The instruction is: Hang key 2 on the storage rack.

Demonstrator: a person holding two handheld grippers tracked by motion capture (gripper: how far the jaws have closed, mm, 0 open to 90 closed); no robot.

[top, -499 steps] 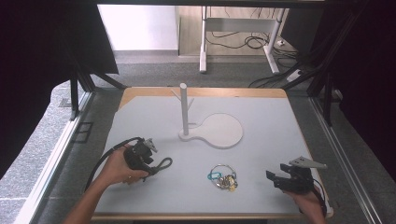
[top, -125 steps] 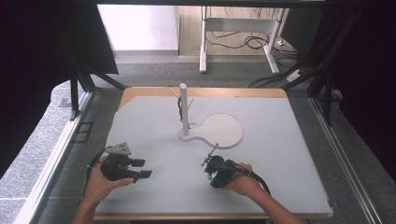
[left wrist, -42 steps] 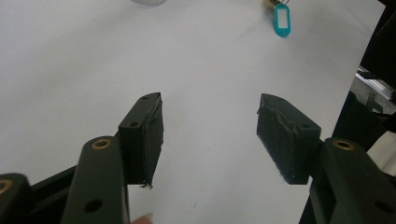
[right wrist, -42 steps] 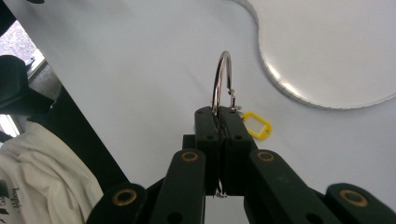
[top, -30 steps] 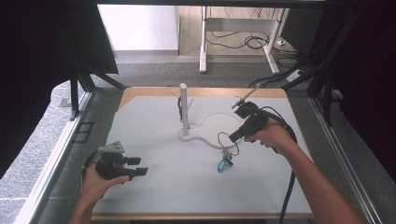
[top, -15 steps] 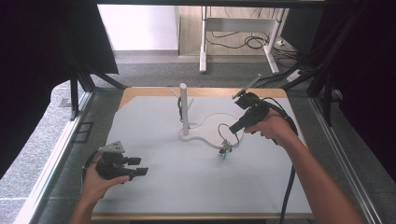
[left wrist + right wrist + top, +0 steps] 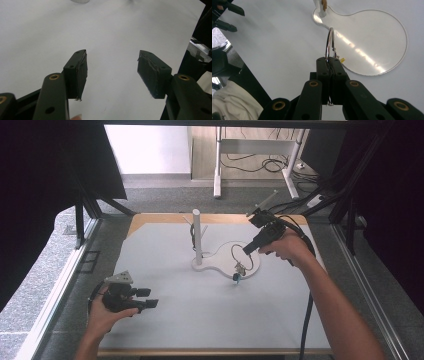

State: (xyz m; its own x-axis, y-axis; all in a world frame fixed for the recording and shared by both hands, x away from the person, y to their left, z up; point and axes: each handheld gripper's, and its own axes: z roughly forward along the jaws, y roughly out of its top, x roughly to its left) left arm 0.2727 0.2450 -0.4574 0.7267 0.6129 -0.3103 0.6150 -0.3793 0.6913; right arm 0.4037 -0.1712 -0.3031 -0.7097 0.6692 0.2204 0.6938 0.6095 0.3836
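Observation:
My right gripper is shut on a metal key ring, held up over the white stand's round base. Keys and a blue tag dangle below the ring. The stand's upright white post rises to the left of the ring, with a small peg on its side. My left gripper rests low at the front left of the table, open, with nothing between its pads.
The white tabletop spreads between the two hands. A black cable trails from the right gripper along the forearm. Black frame posts and cables stand at the table's sides and back.
My right gripper has lifted the key ring off the table and carried it back and up over the stand's base. The left hand stays put.

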